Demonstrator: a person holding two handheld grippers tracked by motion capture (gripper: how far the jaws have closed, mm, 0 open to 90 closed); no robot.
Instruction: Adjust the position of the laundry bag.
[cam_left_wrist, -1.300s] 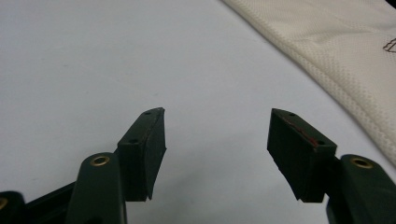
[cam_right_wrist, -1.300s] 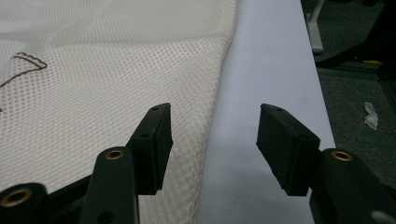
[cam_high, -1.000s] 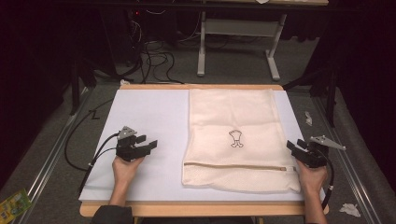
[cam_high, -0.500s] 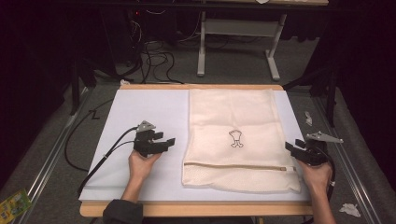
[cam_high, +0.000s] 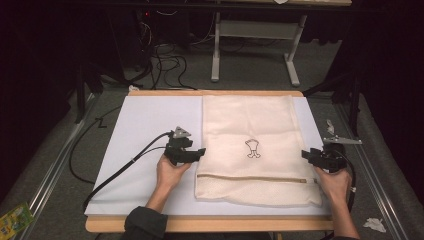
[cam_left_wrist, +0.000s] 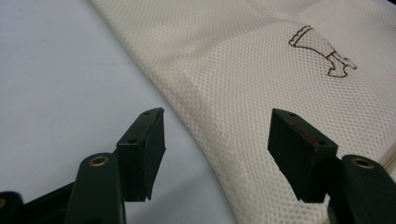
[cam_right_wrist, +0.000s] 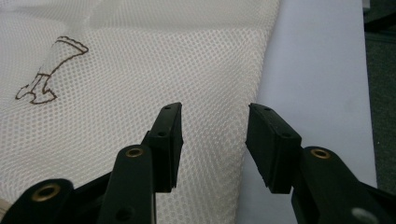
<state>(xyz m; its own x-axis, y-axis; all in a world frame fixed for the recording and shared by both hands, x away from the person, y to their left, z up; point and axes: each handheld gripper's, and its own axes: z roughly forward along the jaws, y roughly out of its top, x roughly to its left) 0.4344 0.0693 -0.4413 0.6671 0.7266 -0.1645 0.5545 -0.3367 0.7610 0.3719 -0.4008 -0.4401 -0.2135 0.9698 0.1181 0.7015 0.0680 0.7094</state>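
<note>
I see my left claw (cam_high: 196, 151) released, jaws spread wide and straddling the left edge of the mesh bag (cam_high: 255, 125), nothing pinched between them. My right claw (cam_high: 309, 155) has just been closing its jaws but they stand apart over the bag's right edge, not yet pressing the mesh. The bag lies flat on the white board (cam_high: 140, 130), stretched between the two claws, its little brown drawing (cam_high: 253, 148) ahead of both and its zipper (cam_high: 250, 178) nearer to me
</note>
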